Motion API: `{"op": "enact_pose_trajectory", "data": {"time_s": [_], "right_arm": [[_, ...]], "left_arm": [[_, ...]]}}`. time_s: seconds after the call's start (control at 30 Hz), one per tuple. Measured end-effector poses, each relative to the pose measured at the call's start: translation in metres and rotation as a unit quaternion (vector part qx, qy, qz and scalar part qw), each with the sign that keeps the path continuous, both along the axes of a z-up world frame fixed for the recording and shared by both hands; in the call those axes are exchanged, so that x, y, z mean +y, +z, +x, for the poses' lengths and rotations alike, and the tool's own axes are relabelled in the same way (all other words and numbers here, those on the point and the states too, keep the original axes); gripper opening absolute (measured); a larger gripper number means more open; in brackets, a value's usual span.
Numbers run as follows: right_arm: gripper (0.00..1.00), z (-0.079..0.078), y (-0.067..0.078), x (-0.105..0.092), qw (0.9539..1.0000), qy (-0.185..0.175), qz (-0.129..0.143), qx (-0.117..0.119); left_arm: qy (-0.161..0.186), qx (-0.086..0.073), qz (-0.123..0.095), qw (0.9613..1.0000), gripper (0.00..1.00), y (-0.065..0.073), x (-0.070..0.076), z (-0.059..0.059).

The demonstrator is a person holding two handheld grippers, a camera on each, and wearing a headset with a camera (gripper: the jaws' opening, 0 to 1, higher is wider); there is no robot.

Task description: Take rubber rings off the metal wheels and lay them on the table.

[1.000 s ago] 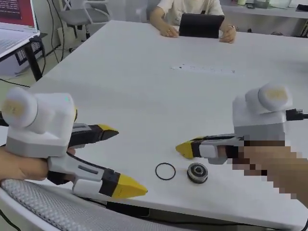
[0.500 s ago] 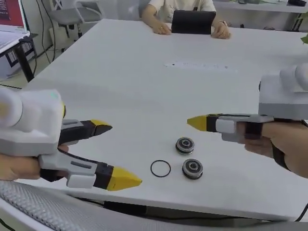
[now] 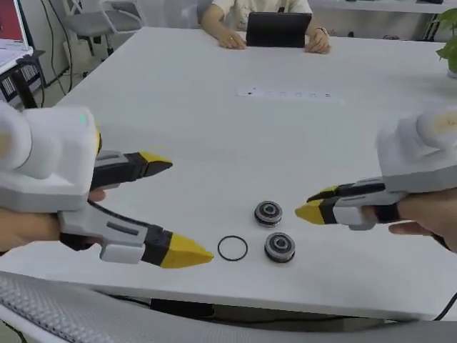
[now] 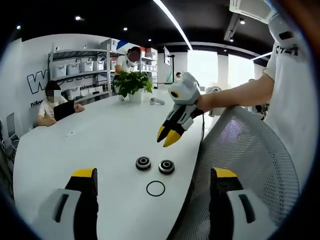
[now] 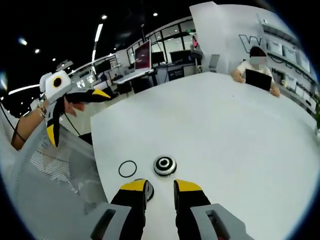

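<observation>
Nearest the viewer, a mesh chair back (image 3: pixel 71 314) runs along the near edge of the white counter (image 3: pixel 214 107). Over that edge the left tongs (image 3: pixel 184 209) are held with jaws wide apart and nothing between them. In the head view one yellow tip sits just left of the loose rubber ring (image 3: pixel 233 248). The ring lies flat on the counter close to the near edge, just beside the near wheel (image 3: pixel 279 246) but apart from it. The far wheel (image 3: pixel 268 212) lies just behind the near one, not touching it. The right tongs (image 3: pixel 310 205) hover just right of the far wheel, jaws nearly together with a narrow gap, gripping nothing. Whether either wheel carries a ring cannot be told. Beyond the wheels the surface is bare and wide, as far as a faint row of small marks (image 3: pixel 282 93). At the far end a person (image 3: pixel 218 25) sits behind a dark screen (image 3: pixel 278 30). In the left gripper view a white pot (image 4: pixel 136 96) holding a leafy plant stands near a far edge. Behind it are shelves (image 4: pixel 75 67) of boxes, whose contents cannot be told.
</observation>
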State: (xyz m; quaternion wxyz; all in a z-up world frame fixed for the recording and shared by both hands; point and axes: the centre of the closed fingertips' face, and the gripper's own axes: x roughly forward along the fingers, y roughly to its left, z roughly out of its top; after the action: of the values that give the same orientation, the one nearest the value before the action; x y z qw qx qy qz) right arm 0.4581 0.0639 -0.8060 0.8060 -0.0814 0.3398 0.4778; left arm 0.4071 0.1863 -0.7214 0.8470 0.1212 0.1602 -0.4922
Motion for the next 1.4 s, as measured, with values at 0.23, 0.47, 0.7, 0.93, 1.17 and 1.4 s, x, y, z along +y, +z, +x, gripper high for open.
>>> {"op": "enact_pose_trajectory", "data": {"time_s": [0.23, 0.47, 0.7, 0.93, 1.17, 1.4], "right_arm": [[0.19, -0.010, -0.013, -0.002, 0.9995, 0.023, -0.017, 0.014], [0.20, -0.025, -0.033, -0.006, 0.9961, 0.063, -0.051, 0.036], [0.20, -0.031, -0.036, -0.002, 0.9942, 0.090, -0.049, 0.034], [0.20, -0.041, -0.042, 0.005, 0.9895, 0.128, -0.059, 0.028], [0.20, -0.035, -0.039, 0.004, 0.9910, 0.119, -0.059, 0.015], [0.19, -0.034, -0.040, 0.006, 0.9912, 0.119, -0.058, 0.010]], "left_arm": [[-0.035, -0.044, -0.003, 0.9984, 0.89, 0.035, -0.025, 0.008], [-0.067, -0.075, 0.034, 0.9943, 0.78, 0.037, -0.048, 0.020], [-0.103, -0.072, 0.042, 0.9912, 0.69, 0.019, -0.079, 0.021], [-0.101, -0.041, 0.021, 0.9938, 0.66, -0.004, -0.099, 0.033], [-0.111, -0.028, 0.053, 0.9919, 0.61, -0.035, -0.109, 0.036], [-0.115, -0.013, 0.064, 0.9912, 0.51, -0.066, -0.115, 0.030]]}}
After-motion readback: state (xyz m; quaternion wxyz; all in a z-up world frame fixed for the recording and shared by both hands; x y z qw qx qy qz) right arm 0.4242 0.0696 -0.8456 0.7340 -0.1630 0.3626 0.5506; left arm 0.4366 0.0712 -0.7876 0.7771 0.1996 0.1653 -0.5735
